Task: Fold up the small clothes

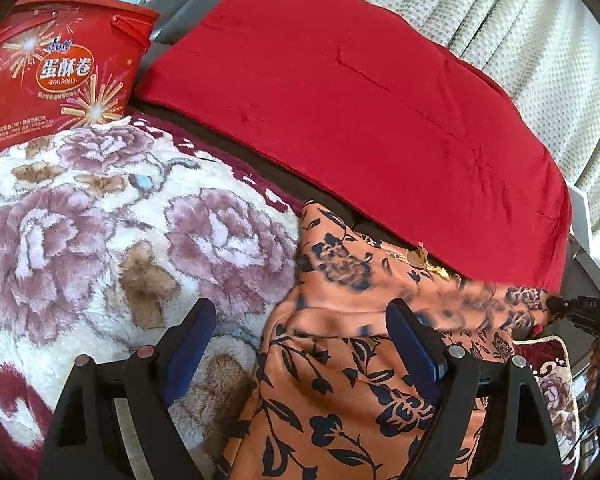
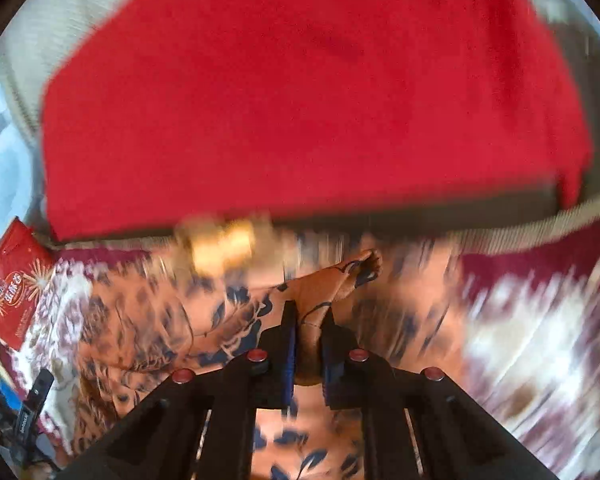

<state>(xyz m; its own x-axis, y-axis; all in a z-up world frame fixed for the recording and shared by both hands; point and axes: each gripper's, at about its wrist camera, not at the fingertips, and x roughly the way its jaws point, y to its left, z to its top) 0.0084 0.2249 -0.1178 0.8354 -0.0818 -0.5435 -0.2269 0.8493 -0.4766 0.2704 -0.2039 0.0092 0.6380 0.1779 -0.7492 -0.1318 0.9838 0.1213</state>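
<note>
I see the orange floral garment (image 1: 340, 368) lying crumpled on the flowered fleece blanket (image 1: 100, 220), on the near side of the red cushion (image 1: 340, 100). My right claw (image 2: 308, 320) is pinched tight on a bunched fold of it; the right wrist view is blurred. My left claw (image 1: 300, 320) stands wide with nothing in it, over the garment's edge nearest the blanket. The cloth looks thin, limp and a bit slick, so I judge it will sag and slide; I would grip a corner or hem, not the middle.
</note>
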